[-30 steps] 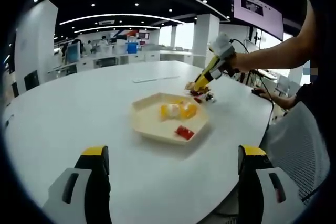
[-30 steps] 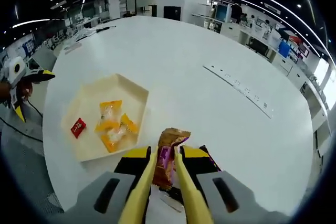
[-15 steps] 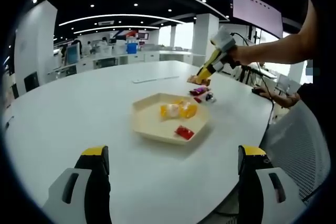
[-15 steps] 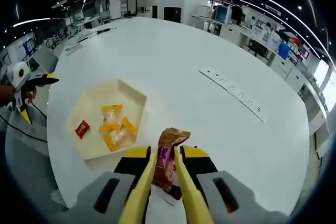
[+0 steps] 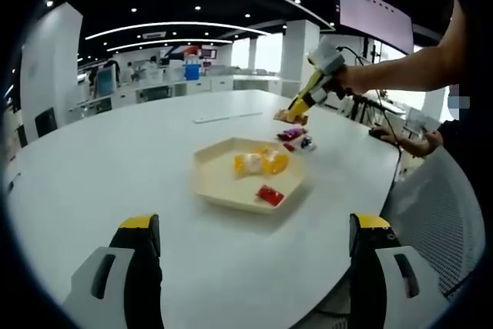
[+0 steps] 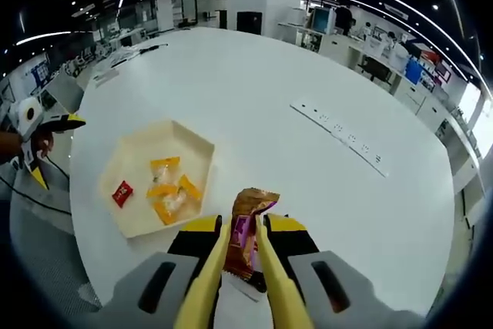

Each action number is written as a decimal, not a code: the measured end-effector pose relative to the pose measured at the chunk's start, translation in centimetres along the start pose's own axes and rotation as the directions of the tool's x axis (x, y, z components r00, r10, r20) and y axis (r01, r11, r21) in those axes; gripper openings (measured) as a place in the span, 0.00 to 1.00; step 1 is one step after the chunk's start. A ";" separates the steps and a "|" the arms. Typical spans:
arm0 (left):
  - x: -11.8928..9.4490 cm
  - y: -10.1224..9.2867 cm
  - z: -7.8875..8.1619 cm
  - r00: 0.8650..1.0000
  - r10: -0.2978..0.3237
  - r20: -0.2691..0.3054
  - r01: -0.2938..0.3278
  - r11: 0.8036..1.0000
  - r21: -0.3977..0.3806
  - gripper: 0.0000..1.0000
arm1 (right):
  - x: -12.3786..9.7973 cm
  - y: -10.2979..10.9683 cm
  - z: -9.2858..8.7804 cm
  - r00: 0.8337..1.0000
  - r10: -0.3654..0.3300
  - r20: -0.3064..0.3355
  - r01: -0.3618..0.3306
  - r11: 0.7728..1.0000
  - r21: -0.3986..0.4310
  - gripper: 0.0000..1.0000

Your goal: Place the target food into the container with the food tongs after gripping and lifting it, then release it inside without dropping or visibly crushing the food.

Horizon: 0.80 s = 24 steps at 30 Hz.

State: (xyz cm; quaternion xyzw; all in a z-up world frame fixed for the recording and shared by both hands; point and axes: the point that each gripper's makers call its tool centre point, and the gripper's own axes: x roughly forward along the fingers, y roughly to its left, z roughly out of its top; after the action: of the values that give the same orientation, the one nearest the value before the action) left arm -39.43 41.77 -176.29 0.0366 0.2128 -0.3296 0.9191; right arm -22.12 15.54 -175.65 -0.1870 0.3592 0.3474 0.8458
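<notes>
A cream hexagonal tray (image 5: 218, 177) sits mid-table and holds yellow-wrapped snacks (image 5: 262, 162) and a small red packet (image 5: 269, 195). My right gripper (image 6: 243, 230), fitted with yellow tongs, is shut on a brown and purple snack packet (image 6: 251, 203) and hangs in the air above the table, right of the tray (image 6: 142, 156). In the left gripper view that gripper (image 5: 299, 110) is up beyond the tray's far right corner, over a few loose packets (image 5: 296, 138). My left gripper (image 5: 254, 225) stands wide open near the table's front edge, with nothing between its fingers.
A long white power strip (image 6: 340, 138) lies on the round white table (image 6: 254, 90) beyond the tray. The left gripper (image 6: 42, 125) shows at the table's left edge. A person's arm (image 5: 400, 75) reaches in from the right. Office desks stand behind.
My right gripper has risen off the table with the snack packet held, so the tray looks smaller below it. The left gripper has stayed still and open.
</notes>
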 end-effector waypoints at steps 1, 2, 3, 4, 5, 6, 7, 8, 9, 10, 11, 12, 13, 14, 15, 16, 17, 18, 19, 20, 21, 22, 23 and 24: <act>0.0 0.0 0.0 1.000 0.000 0.001 0.000 1.000 -0.001 0.99 | -0.1 0.0 0.0 1.000 0.000 0.001 0.000 1.000 0.003 0.20; 0.0 0.0 0.0 1.000 0.000 0.001 0.000 1.000 0.000 0.99 | -0.2 0.0 0.1 1.000 0.001 0.004 -0.001 1.000 0.005 0.20; 0.0 0.0 0.0 1.000 -0.001 0.000 0.001 1.000 0.002 0.99 | -0.2 0.0 0.2 1.000 -0.001 0.007 0.001 1.000 0.004 0.20; 0.0 -0.1 0.0 1.000 -0.002 0.000 0.002 1.000 0.004 0.99 | -0.2 -0.1 0.3 1.000 -0.002 0.009 0.002 1.000 0.004 0.20; 0.0 -0.1 0.0 1.000 -0.003 -0.001 0.003 1.000 0.005 0.99 | -0.2 -0.1 0.4 1.000 -0.001 0.010 0.001 1.000 0.006 0.20; 0.0 -0.1 0.0 1.000 -0.004 -0.002 0.004 1.000 0.005 0.99 | -0.2 -0.1 0.5 1.000 0.002 0.014 -0.002 1.000 0.011 0.20; 0.0 -0.1 0.0 1.000 -0.004 -0.002 0.004 1.000 0.005 0.99 | -0.3 0.0 0.6 1.000 0.001 0.016 -0.001 1.000 0.009 0.20; 0.0 -0.1 0.0 1.000 -0.004 -0.001 0.004 1.000 0.005 0.99 | -0.4 0.0 0.7 1.000 0.002 0.017 -0.002 1.000 0.009 0.19; 0.0 -0.1 0.0 1.000 -0.005 -0.002 0.005 1.000 0.006 0.99 | -0.4 0.2 0.8 1.000 0.003 0.020 -0.003 1.000 0.009 0.19; 0.0 -0.1 -0.1 1.000 -0.006 -0.002 0.006 1.000 0.006 0.99 | -0.4 0.2 0.9 1.000 0.003 0.019 -0.003 1.000 0.008 0.19; 0.0 -0.1 -0.1 1.000 -0.007 -0.003 0.007 1.000 0.007 0.99 | -0.4 0.3 0.9 1.000 0.004 0.019 -0.004 1.000 0.008 0.19; 0.0 -0.2 -0.1 1.000 -0.008 -0.003 0.008 1.000 0.008 0.99 | -0.3 0.4 0.9 1.000 0.007 0.019 -0.008 1.000 0.010 0.19; 0.0 -0.2 -0.1 1.000 -0.009 -0.003 0.009 1.000 0.008 0.99 | -0.3 0.5 0.9 1.000 0.007 0.019 -0.007 1.000 0.009 0.19; 0.0 -0.2 -0.1 1.000 -0.010 -0.002 0.010 1.000 0.008 0.99 | -0.3 0.7 1.0 1.000 0.009 0.018 -0.009 1.000 0.007 0.19; 0.0 -0.2 -0.1 1.000 -0.010 -0.001 0.010 1.000 0.007 0.99 | -0.3 0.8 1.0 1.000 0.012 0.018 -0.012 1.000 0.007 0.19; 0.0 -0.2 -0.1 1.000 -0.010 -0.001 0.010 1.000 0.007 0.99 | -0.2 0.9 1.1 1.000 0.013 0.018 -0.013 1.000 0.003 0.19; 0.0 -0.2 -0.1 1.000 -0.010 -0.001 0.010 1.000 0.007 0.99 | -0.2 1.0 1.1 1.000 0.013 0.020 -0.013 1.000 0.001 0.19; 0.0 -0.2 -0.1 1.000 -0.011 0.000 0.011 1.000 0.008 0.99 | -0.2 1.3 1.4 0.999 0.017 0.027 -0.018 1.000 0.007 0.19; 0.0 -0.2 0.0 1.000 -0.011 0.000 0.011 1.000 0.009 0.99 | -0.2 1.4 1.6 0.999 0.017 0.031 -0.018 1.000 0.004 0.19; 0.0 -0.2 0.0 1.000 -0.011 0.000 0.011 1.000 0.008 0.99 | -0.2 1.6 1.8 0.999 0.024 0.035 -0.025 1.000 0.006 0.19; 0.0 -0.3 0.0 1.000 -0.011 0.000 0.011 1.000 0.008 0.99 | -0.2 1.8 2.0 0.999 0.029 0.039 -0.029 1.000 0.007 0.19; 0.0 -0.3 0.1 1.000 -0.011 0.001 0.011 1.000 0.008 0.99 | -0.2 2.0 2.2 0.999 0.029 0.041 -0.029 1.000 0.003 0.19; 0.0 -0.3 0.0 1.000 -0.011 0.002 0.011 1.000 0.008 0.99 | -0.2 2.2 2.4 0.998 0.033 0.045 -0.033 0.999 0.000 0.19; 0.0 -0.2 0.0 1.000 -0.011 0.002 0.011 1.000 0.007 0.99 | -0.1 2.4 2.5 0.998 0.036 0.046 -0.036 0.999 0.001 0.19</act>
State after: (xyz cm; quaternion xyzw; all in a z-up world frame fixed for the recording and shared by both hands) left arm -39.57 41.61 -176.27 0.0384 0.2109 -0.3354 0.9174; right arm -22.71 18.53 -174.03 -0.1716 0.3431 0.3664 0.8477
